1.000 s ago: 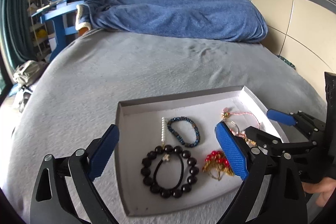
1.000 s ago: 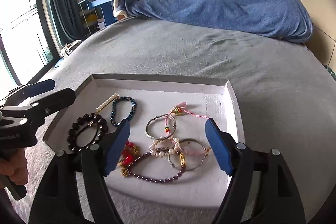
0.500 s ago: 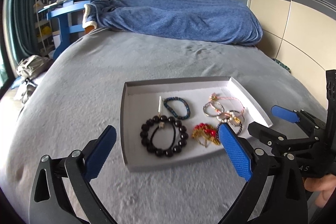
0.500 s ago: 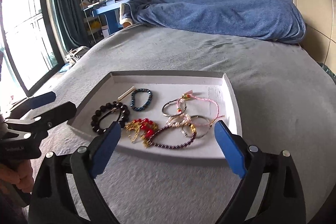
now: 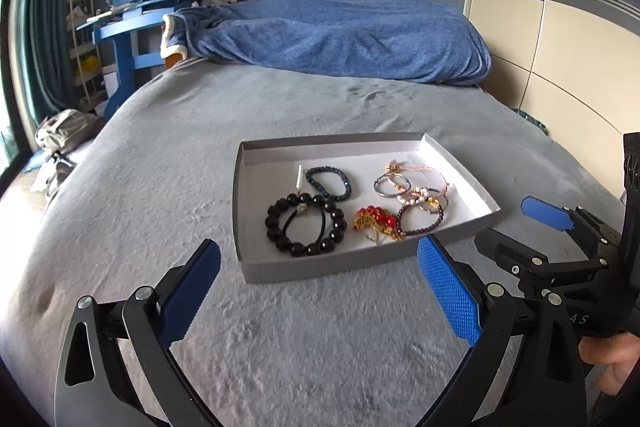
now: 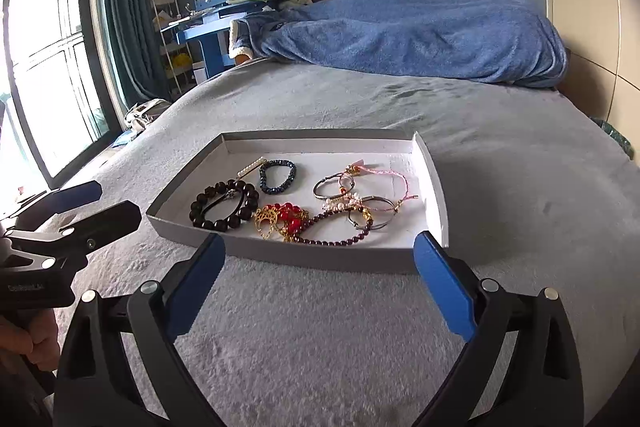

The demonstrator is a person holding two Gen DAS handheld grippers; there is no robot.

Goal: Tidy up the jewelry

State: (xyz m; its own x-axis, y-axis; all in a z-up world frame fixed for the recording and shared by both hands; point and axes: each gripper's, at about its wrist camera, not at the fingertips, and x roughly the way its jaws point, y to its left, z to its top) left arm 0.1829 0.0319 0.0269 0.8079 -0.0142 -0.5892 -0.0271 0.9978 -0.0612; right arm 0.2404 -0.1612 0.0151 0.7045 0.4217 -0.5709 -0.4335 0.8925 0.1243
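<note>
While both grippers hang over bare blanket (image 6: 520, 195) short of the tray (image 6: 434, 195), no piece of jewelry is in hand. The left gripper (image 5: 320, 291) stands wide apart with nothing between its pads; the right gripper (image 6: 320, 279) has its jaws opening, also empty. All the jewelry lies inside the tray, ahead of both grippers: a black bead bracelet (image 6: 224, 205) at the near left, a dark blue one (image 6: 278, 175) beyond it, a pearl bar (image 6: 252, 167) by the left wall, and a knot of red beads (image 6: 286, 221), purple strand (image 6: 340, 237), rings (image 6: 332, 185) and pink cord (image 6: 384, 175) ahead of the right gripper.

My reading is that this is a pause between picks. The next move likely calls for reaching forward over the near wall and closing on a single piece; the tangle on the right would need teasing apart, so a narrow, careful pinch suits it better than a broad one.

The tray's walls are low but raised, so fingers must clear the near edge before dipping. Open blanket lies on every side, with the far heap of blue bedding (image 6: 420, 35) well apart, leaving plenty of room to swing.
</note>
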